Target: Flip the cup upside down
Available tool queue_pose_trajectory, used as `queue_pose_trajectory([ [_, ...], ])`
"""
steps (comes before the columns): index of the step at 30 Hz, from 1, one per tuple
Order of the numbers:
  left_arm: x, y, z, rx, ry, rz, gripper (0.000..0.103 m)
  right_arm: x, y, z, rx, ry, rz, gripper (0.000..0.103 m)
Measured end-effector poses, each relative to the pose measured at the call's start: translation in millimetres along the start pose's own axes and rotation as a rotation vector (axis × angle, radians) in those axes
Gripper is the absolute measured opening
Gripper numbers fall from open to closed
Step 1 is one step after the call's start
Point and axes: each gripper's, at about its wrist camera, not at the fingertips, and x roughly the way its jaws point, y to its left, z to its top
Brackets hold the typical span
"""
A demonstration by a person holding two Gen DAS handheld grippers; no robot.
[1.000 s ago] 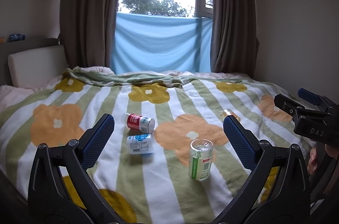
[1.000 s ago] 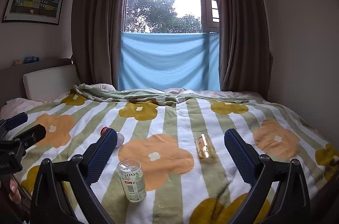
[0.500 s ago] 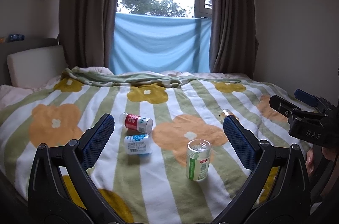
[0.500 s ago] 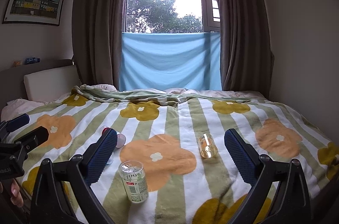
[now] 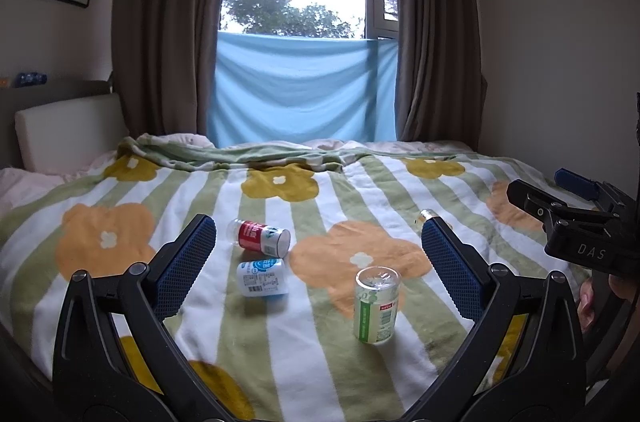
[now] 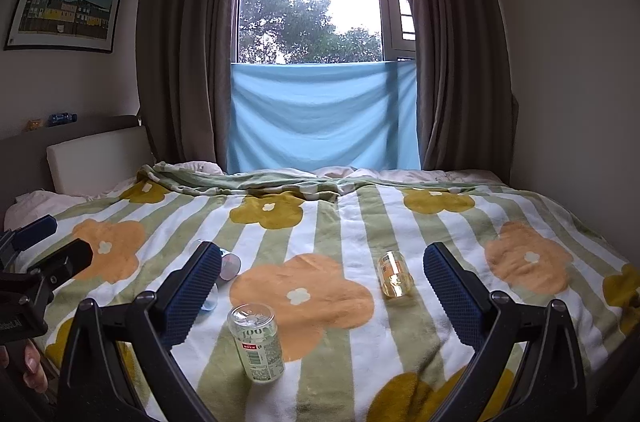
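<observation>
A clear cup with a green and white label [image 5: 377, 305] stands upright, mouth up, on the flowered blanket [image 5: 328, 374]. It also shows in the right wrist view [image 6: 256, 342]. My left gripper [image 5: 316, 262] is open and empty, held back from the cup, which sits toward its right finger. My right gripper [image 6: 320, 286] is open and empty, with the cup low and left between its fingers. A red-labelled cup [image 5: 258, 234], a blue-labelled cup [image 5: 262, 277] and a yellowish cup [image 6: 394, 274] lie on their sides.
The bed fills the foreground; a white headboard cushion [image 6: 96, 158] is at the left. Curtains and a window with a blue cloth [image 6: 324, 114] stand behind. The right gripper's body [image 5: 576, 222] shows at the right of the left wrist view.
Both grippers drifted slightly; the cups appear a little further left in the left wrist view and a little lower in the right wrist view. Nothing was grasped.
</observation>
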Motion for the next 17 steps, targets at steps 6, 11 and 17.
queue_pose_trajectory([
  [6,-1.1,-0.4,0.7,-0.003,-0.002,0.005,0.102,-0.5,-0.3,0.0,0.000,-0.001,0.000,0.101],
  [11,-3.7,-3.4,2.5,0.023,-0.018,0.064,0.103,-0.3,-0.2,0.0,0.001,0.000,0.001,0.101],
  [17,-8.3,-2.3,4.5,0.033,-0.061,0.096,0.103,-1.9,1.5,1.6,-0.001,0.003,0.007,0.101],
])
